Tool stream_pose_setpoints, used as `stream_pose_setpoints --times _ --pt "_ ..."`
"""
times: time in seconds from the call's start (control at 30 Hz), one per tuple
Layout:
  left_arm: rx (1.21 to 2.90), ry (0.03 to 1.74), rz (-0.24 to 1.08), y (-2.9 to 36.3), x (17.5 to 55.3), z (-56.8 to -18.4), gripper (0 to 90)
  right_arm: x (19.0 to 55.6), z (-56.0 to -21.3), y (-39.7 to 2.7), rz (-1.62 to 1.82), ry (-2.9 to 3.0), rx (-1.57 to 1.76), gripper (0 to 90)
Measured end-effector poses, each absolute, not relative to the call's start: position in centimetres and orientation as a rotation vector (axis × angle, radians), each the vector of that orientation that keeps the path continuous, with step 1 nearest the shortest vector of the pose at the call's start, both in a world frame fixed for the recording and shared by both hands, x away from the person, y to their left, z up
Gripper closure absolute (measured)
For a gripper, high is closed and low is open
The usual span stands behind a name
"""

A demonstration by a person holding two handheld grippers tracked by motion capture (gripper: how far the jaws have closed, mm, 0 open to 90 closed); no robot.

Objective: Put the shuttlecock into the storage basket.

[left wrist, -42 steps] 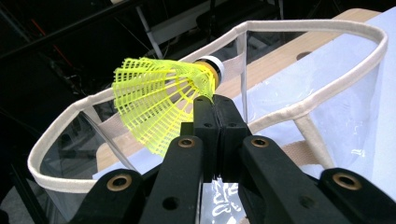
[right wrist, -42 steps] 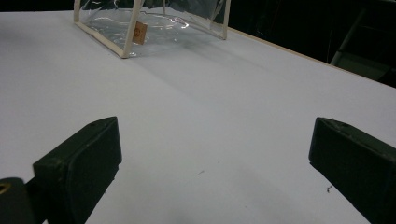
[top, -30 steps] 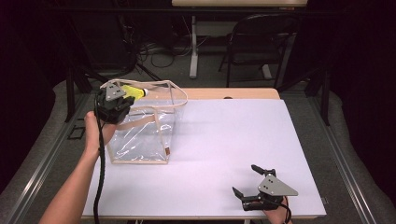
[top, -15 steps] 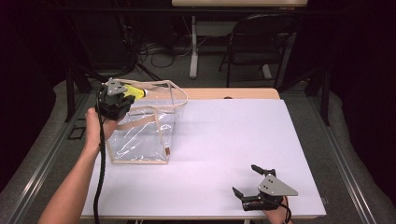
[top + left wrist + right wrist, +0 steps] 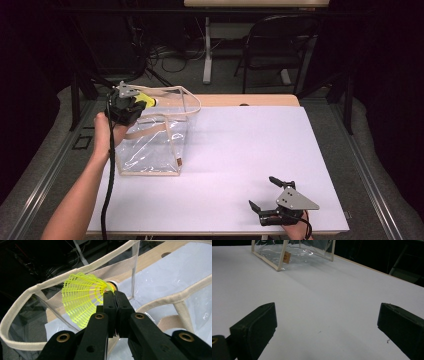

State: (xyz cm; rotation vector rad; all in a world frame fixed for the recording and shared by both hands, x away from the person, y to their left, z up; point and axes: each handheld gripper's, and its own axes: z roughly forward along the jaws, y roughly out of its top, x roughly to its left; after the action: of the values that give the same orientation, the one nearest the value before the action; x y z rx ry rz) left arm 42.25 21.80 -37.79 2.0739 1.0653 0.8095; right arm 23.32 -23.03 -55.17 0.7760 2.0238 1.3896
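Yellow shuttlecock (image 5: 83,298) is pinched by the left gripper (image 5: 115,296), jaws squeezed together on the skirt right next to the cork end, mesh skirt fanning out to one side. In the high view the shuttlecock (image 5: 146,100) hangs over the far-left corner of the clear tote bag (image 5: 152,145), just above its cream-trimmed rim, so it's over the mouth but not inside yet.

Step in hand, by my read: drop the shuttlecock into the bag. To do it well:
- Bring the tip further over the opening, past the rim and clear of the webbing handles (image 5: 172,298), which arc across the mouth and could snag the mesh.
- Lower a bit before letting go; it's light & will bounce or drift off the soft plastic wall otherwise.
- Open jaws fully, w/o twisting, so the skirt doesn't catch on a pad.
- Don't push on the bag wall; it's floppy and may fold or slide on the white table (image 5: 240,150).

Right gripper (image 5: 272,192) rests near the table's near-right edge, jaws spread wide w/ nothing between them, well apart from the bag. It could steady the bag rim if it tips.
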Motion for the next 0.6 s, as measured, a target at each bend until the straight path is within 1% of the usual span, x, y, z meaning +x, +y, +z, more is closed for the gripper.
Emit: stream_pose_setpoints --times 0.6 --pt "2.103 1.083 0.8 21.3 43.6 -38.7 88.7 23.4 -55.2 -23.0 1.389 2.029 0.776 2.0"
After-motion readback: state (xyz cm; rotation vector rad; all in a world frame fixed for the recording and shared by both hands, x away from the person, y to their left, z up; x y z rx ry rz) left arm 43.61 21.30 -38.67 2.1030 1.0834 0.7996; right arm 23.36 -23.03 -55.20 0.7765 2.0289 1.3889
